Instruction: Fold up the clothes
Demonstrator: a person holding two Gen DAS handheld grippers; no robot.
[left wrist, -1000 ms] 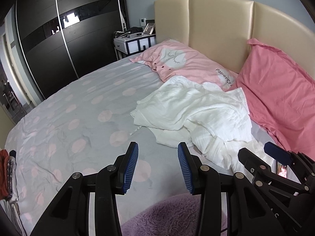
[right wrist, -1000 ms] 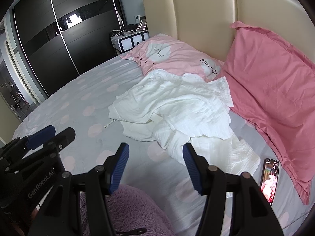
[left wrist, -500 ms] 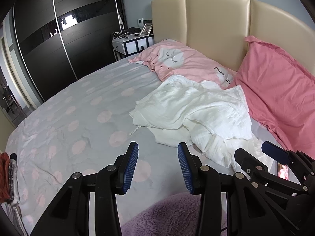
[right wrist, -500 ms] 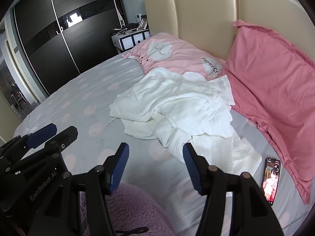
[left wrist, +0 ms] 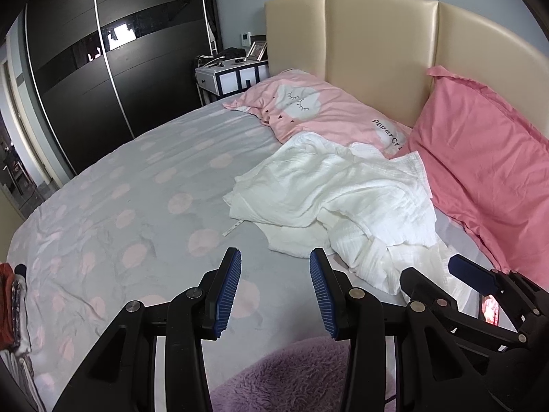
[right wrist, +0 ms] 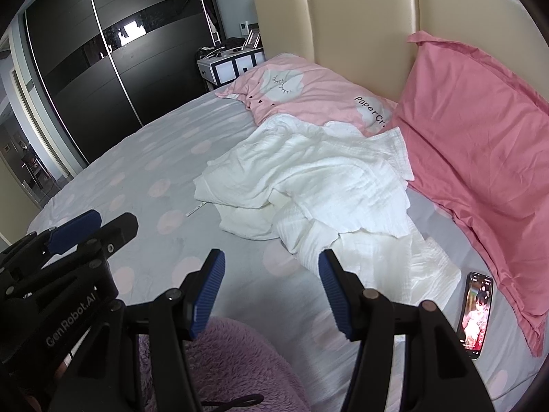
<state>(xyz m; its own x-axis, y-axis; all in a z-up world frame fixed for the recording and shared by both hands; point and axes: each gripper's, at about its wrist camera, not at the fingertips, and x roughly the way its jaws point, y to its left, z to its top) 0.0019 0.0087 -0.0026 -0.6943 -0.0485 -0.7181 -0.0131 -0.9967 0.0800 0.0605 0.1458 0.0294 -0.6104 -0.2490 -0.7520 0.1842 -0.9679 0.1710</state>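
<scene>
Holding both tools empty over the bed (left wrist: pixel 103 206), we keep the left tool (left wrist: pixel 274 288) and right tool (right wrist: pixel 271 288) wide, with white clothes (right wrist: pixel 308 189) just ahead.

Two grippers are seen: the left gripper (left wrist: pixel 275 286) and the right gripper (right wrist: pixel 271 290), each fitted with two blue-padded fingers. One heap of white clothes (right wrist: pixel 308 189) is counted on one bed sheet (left wrist: pixel 120 213) dotted with many pink spots; how many garments make up the heap cannot be told. Two pillows are counted: one pale pink pillow (left wrist: pixel 326 110) with printed eyelashes and one plain deeper pink pillow (right wrist: pixel 480 137). One phone (right wrist: pixel 475 314), one headboard (left wrist: pixel 377 51) of three padded panels, one bedside table (left wrist: pixel 230 77), one dark wardrobe (right wrist: pixel 103 51) and one fluffy purple piece (right wrist: pixel 233 367) are also counted.
</scene>
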